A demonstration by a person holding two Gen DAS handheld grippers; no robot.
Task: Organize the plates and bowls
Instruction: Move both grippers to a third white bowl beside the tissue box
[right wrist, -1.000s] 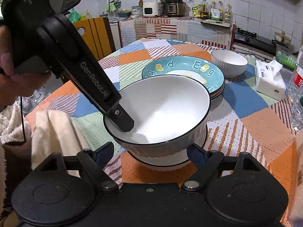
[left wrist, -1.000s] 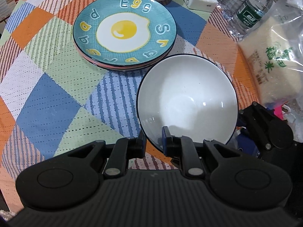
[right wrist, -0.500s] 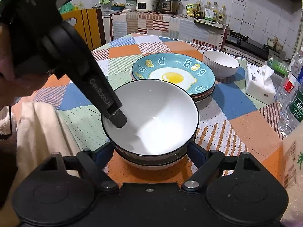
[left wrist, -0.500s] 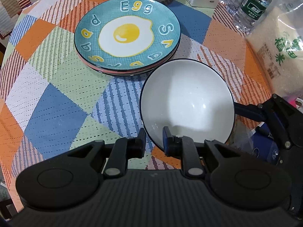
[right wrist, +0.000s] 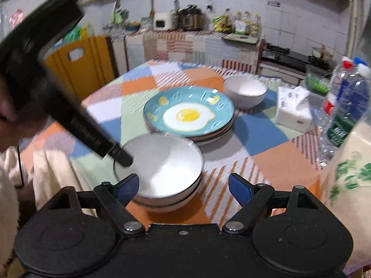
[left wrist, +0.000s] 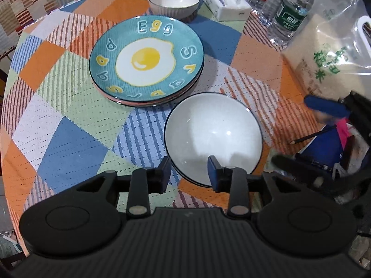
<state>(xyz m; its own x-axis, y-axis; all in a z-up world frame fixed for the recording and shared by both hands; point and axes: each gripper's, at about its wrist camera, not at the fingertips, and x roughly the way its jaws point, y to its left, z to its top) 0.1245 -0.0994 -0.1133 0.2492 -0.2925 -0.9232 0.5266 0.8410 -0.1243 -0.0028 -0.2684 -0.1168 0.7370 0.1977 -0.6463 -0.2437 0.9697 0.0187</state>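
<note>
A white bowl [left wrist: 213, 127] with a dark rim sits nested in a second like it, making a bowl stack [right wrist: 162, 162] near the table's front edge. My left gripper [left wrist: 189, 170] hangs over the near rim. Its jaws are opening, with the rim between them and the pads clear of it. One of its fingers [right wrist: 120, 156] reaches into the bowl in the right wrist view. My right gripper [right wrist: 184, 185] stands open just short of the stack, holding nothing. Behind lie stacked plates, topped by a teal egg plate [left wrist: 146, 60] [right wrist: 187, 115]. A third white bowl [left wrist: 174, 0] [right wrist: 245, 90] stands beyond them.
A tissue box [left wrist: 225, 4], water bottles [left wrist: 289, 14] and a bag of rice [left wrist: 329, 58] crowd the table's right side. A pencil [left wrist: 310, 136] lies on clutter at the right edge. A pale cloth [right wrist: 51, 176] hangs at the table's left front, with a yellow chair [right wrist: 78, 67] behind.
The left jaws, shut on the bowl's rim before, have parted. The bowl has settled into the lower one. Both grippers have lifted and drawn back a little.
</note>
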